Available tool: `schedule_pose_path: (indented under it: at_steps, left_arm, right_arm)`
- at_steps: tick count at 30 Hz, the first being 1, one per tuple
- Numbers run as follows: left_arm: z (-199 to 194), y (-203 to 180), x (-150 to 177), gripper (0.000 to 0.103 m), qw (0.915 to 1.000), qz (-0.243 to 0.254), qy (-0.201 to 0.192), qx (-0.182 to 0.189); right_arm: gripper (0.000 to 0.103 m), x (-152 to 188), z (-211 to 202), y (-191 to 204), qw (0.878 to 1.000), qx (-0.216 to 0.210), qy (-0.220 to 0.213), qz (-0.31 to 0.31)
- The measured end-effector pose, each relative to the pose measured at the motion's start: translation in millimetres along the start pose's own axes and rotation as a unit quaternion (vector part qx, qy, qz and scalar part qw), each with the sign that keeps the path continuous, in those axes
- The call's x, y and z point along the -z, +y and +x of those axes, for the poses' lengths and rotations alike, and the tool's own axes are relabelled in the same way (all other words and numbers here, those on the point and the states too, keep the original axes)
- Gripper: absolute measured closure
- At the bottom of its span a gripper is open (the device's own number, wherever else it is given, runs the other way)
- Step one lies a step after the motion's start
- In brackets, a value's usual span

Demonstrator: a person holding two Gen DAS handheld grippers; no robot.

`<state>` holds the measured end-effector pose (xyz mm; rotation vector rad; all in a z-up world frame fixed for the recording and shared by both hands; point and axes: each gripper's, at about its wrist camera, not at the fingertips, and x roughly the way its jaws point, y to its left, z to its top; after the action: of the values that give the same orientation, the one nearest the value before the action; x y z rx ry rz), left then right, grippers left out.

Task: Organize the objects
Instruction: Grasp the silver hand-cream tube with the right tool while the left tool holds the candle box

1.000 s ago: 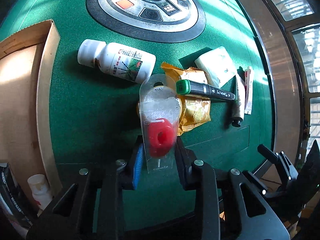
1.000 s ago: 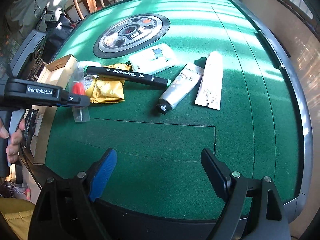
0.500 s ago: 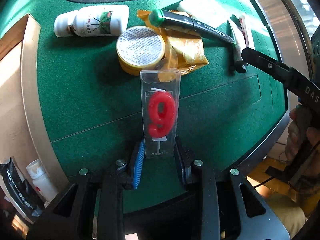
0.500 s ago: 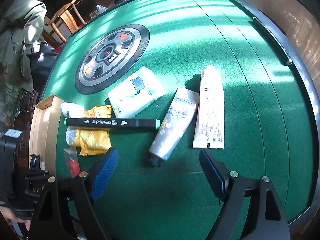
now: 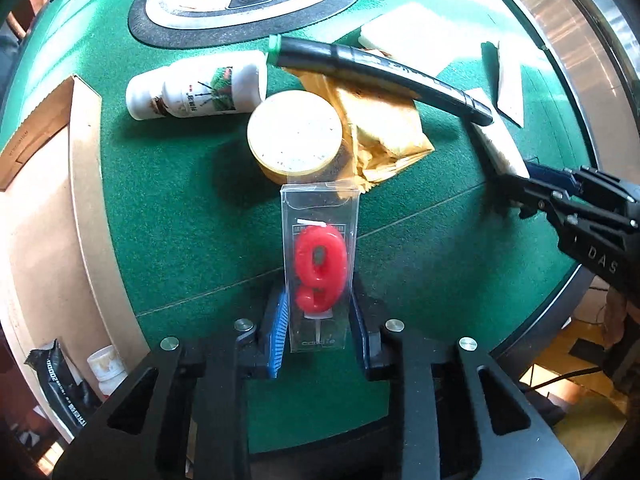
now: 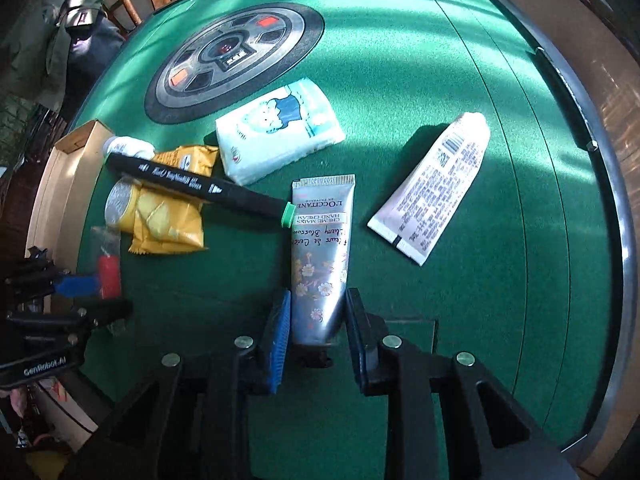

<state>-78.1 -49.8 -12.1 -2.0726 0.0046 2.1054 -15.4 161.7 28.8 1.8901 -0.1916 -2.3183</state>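
Note:
My left gripper [image 5: 318, 292] is shut on a clear pack holding a red "9" candle [image 5: 320, 264], gripped at its bottom end above the green felt; its jaws are closing a little tighter. From the right wrist view that gripper [image 6: 96, 296] and the candle pack [image 6: 108, 276] sit at the table's left edge. My right gripper [image 6: 318, 304] is closing on the cap end of a silver hand cream tube [image 6: 322, 248] that lies on the felt, and both pads touch its sides. The left wrist view shows the right gripper [image 5: 516, 184] low on the tube [image 5: 496, 148].
A black marker [image 6: 196, 186] lies across a yellow packet [image 6: 168, 220], beside a round tin [image 5: 296, 136] and a white bottle [image 5: 196, 90]. A tissue pack [image 6: 280, 136] and a white tube [image 6: 432, 188] lie further out. An open cardboard box [image 5: 52, 200] stands at the left.
My right gripper came down over the hand cream tube and its jaws went from wide open to closed on it. My left gripper drew the candle pack back toward the near edge.

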Motion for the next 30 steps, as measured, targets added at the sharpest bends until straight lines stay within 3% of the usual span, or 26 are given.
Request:
schedule_pose_path:
  at_steps: [3, 7, 11, 19, 28, 30]
  left_arm:
    - [6, -7, 8, 0.076, 0.999, 0.015, 0.021, 0.036]
    - [14, -16, 18, 0.076, 0.9967, 0.033, 0.048, 0.057]
    - [18, -17, 16, 0.076, 0.9968, 0.021, 0.049, 0.059]
    - [25, -38, 16, 0.076, 0.9984, 0.039, 0.032, 0.024]
    - [24, -41, 19, 0.076, 0.9982, 0.019, 0.02, 0.054]
    - [20, -45, 2, 0.076, 0.998, 0.016, 0.023, 0.058]
  right_arm:
    - [0.077, 18, -4, 0, 1.0, -0.007, 0.012, -0.003]
    - [0.076, 28, -6, 1, 1.0, -0.003, 0.014, -0.004]
    - [0.075, 27, -6, 2, 1.0, 0.005, 0.007, 0.0]
    - [0.075, 19, -5, 14, 0.999, 0.032, -0.014, -0.033]
    - [0.076, 20, -15, 12, 1.0, 0.0, -0.023, -0.019]
    - [0.076, 17, -18, 15, 0.999, -0.011, -0.026, -0.016]
